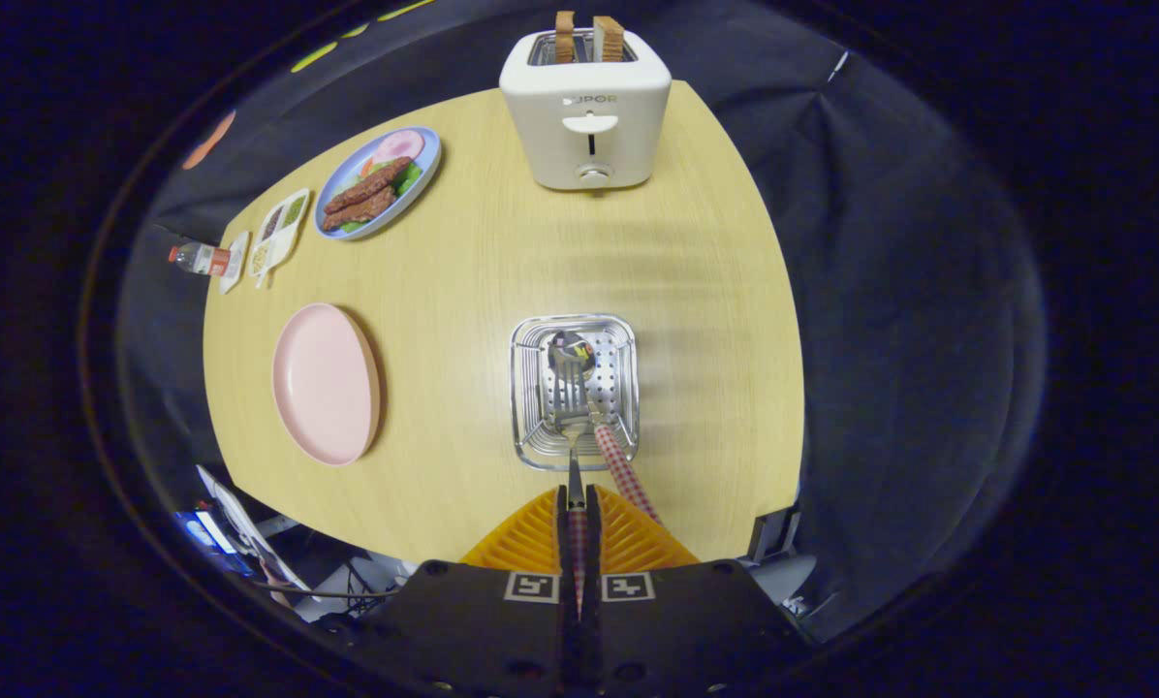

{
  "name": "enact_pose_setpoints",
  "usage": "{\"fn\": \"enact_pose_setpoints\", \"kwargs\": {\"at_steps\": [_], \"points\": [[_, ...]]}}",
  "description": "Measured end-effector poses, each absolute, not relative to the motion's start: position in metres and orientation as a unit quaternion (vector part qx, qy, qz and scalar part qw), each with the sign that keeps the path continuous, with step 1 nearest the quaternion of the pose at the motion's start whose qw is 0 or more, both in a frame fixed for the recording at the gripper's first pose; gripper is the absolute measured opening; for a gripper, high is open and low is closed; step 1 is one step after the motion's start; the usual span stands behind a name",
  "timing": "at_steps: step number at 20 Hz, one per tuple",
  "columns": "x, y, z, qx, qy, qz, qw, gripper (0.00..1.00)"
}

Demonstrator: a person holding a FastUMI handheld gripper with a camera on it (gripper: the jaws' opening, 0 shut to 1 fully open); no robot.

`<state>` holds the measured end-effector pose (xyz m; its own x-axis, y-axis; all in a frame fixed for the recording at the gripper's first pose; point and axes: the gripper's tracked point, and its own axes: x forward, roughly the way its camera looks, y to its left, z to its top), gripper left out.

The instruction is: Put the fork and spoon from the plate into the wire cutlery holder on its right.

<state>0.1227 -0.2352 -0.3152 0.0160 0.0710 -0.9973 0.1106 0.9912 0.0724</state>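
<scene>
Spanning most of the scene, the pale wooden desk (483,262), with a white toaster (585,107) at its far edge holding two slices of bread; off to the far left a blue plate of food (378,182), a small divided tray (279,233) and a bottle (197,258), all well clear of the work. Lying bare on the left, the pink plate (326,383), both utensils already lifted off it. Sitting to its right, just ahead of the fingers, the wire cutlery holder (575,391), approached from above, presumably so that handles end up leaning on the near rim. Resting inside it, one checked-handled utensil (622,470), bowl down, likely the spoon. Pressed together on the slim checked handle of the other utensil (569,393), apparently the fork, the hand-held gripper (578,504), its head reaching down into the basket
</scene>
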Motion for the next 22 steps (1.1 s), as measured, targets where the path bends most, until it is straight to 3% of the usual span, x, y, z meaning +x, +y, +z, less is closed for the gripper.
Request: {"fn": "enact_pose_setpoints", "kwargs": {"at_steps": [10, 18, 22], "points": [[0.136, -0.23, -0.325, 0.023, 0.755, -0.014, 0.656, 0.02], [0.148, -0.231, -0.325, 0.022, 0.735, -0.027, 0.677, 0.1], [0.155, -0.219, -0.307, 0.027, 0.694, -0.02, 0.719, 0.17]]}}
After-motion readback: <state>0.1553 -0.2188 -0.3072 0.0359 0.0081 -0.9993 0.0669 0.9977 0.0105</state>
